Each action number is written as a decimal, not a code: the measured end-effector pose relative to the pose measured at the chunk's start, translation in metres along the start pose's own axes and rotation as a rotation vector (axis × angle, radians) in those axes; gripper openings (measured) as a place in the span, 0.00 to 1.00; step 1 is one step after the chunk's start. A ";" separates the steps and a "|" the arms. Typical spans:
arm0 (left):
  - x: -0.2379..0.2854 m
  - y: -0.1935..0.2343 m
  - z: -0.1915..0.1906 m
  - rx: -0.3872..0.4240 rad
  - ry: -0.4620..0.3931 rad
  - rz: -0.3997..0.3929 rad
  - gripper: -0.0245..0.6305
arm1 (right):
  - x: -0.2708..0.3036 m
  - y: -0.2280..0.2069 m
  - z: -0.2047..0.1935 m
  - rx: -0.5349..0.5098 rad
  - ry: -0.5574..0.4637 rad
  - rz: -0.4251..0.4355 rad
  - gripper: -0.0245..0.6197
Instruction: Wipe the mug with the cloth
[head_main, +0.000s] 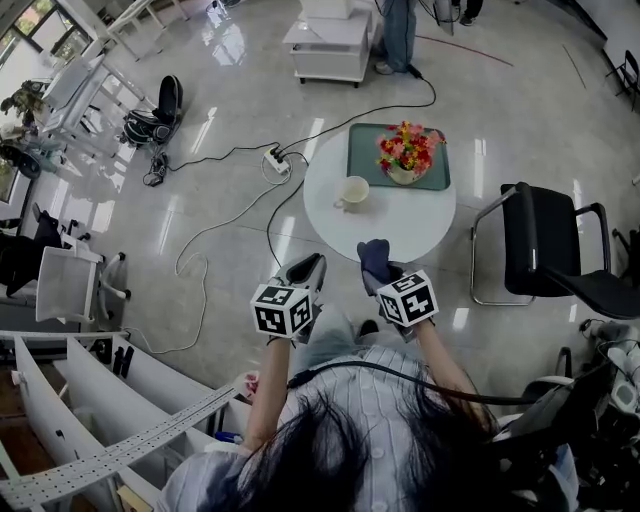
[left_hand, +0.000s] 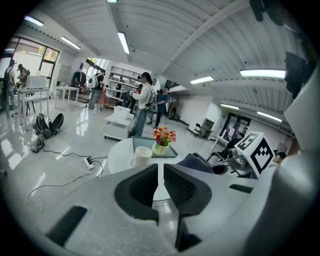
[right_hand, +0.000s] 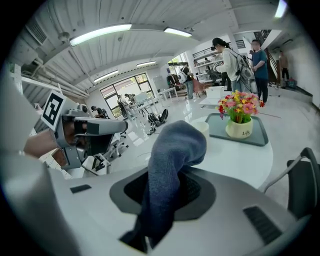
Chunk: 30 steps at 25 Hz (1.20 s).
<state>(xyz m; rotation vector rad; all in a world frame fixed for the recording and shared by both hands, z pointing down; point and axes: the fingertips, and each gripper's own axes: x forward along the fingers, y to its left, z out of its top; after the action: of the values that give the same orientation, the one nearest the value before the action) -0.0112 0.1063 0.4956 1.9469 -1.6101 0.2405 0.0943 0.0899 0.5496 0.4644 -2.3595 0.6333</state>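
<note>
Glossy pale floor (head_main: 240, 150), round white table (head_main: 400, 225), black chair (head_main: 545, 245); windows (head_main: 40, 20), perhaps, far left.

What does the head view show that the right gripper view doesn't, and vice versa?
Only the head view: the power strip on the floor and the marker cube on the right gripper. Only the right gripper view: ceiling lights and how its jaws clamp the cloth. Both: that blue cloth, the round table, mug, flowers, green tray.
</note>
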 end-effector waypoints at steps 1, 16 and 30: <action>0.003 0.001 0.000 0.005 0.009 -0.001 0.11 | 0.001 -0.003 0.000 0.002 0.006 -0.002 0.20; 0.068 0.096 0.044 0.084 0.123 -0.070 0.11 | 0.073 -0.037 0.040 0.124 0.059 -0.093 0.20; 0.144 0.138 0.075 0.231 0.283 -0.315 0.11 | 0.143 -0.048 0.067 0.185 0.157 -0.198 0.20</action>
<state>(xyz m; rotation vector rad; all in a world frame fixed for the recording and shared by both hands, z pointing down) -0.1225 -0.0667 0.5513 2.1913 -1.1174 0.5657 -0.0202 -0.0092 0.6147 0.6953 -2.0853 0.7683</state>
